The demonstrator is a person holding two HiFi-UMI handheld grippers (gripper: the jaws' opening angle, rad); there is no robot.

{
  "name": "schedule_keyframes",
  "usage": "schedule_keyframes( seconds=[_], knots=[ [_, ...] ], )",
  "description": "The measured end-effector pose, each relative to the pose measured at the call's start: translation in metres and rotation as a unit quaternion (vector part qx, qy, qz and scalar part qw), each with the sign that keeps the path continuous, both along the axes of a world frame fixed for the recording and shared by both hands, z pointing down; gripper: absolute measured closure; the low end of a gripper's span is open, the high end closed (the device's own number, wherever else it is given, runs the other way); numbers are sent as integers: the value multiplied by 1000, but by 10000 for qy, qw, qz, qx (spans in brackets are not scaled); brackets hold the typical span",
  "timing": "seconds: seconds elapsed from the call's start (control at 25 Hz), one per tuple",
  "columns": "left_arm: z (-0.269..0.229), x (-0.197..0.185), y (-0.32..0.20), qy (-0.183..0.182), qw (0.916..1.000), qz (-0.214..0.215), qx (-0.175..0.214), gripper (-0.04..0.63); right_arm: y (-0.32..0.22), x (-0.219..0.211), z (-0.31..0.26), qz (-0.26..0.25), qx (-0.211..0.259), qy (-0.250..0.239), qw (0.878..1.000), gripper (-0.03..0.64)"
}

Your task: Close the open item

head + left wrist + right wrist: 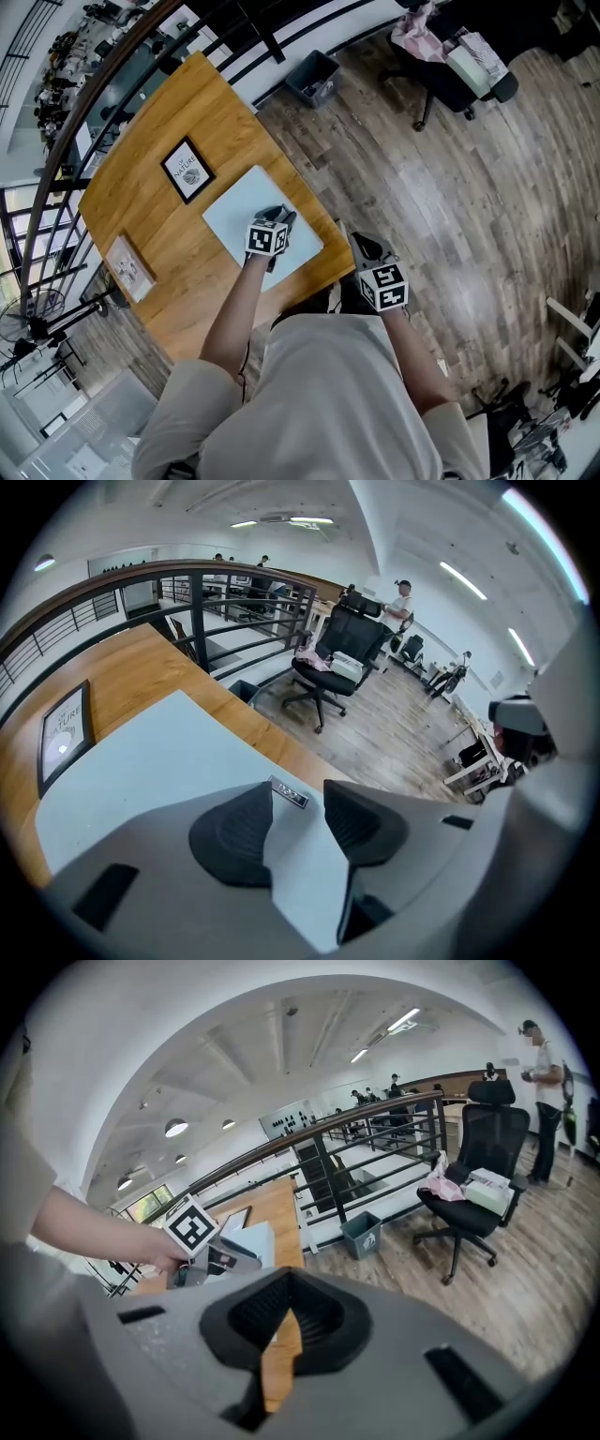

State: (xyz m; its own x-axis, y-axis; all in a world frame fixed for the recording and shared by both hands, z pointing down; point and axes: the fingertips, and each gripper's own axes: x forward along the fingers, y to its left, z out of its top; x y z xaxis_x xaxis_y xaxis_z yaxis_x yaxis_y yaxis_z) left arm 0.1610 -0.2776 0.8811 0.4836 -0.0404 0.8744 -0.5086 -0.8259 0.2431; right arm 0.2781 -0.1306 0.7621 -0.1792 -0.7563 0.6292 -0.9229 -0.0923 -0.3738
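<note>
Lying flat on the wooden table [211, 103], left of centre in the head view, the pale laptop [234, 208] looks already closed, its lid down on the base. The left gripper [277, 217] hovers just above it, jaws moderately apart around nothing, with a small badge [289, 794] on the lid visible beyond them. The right gripper [367, 246], lower right of centre and off the table edge, has its jaws together and empty. I judge the laptop rigid, fairly heavy, smooth and slippery. Its screen is fragile, so press near the lid's free edge, not mid-panel.
</note>
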Motion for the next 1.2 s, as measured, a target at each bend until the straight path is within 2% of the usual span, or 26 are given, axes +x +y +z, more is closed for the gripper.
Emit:
schedule_keyframes(
  seconds=[0.36, 0.52, 0.68, 0.92, 1.2],
  knots=[
    [-6, -3, 0, 349, 9994, 0, 86, 434, -8, -16, -10, -183, 7, 147, 9997, 615],
    [-25, -6, -1, 505, 9983, 101, 265, 434, -13, -25, -23, -250, 84, 281, 9993, 615],
    [-55, -15, -4, 818, 9957, -17, 437, 434, -16, -32, -33, -304, 153, 432, 9985, 615],
    [-114, -38, 4, 1302, 9887, -49, 744, 434, -30, -43, -61, -373, 400, 625, 9965, 615],
    [-182, -83, 3, 1822, 9750, -577, 1135, 436, -50, -56, -101, -477, 765, 806, 9927, 615]
  ],
)
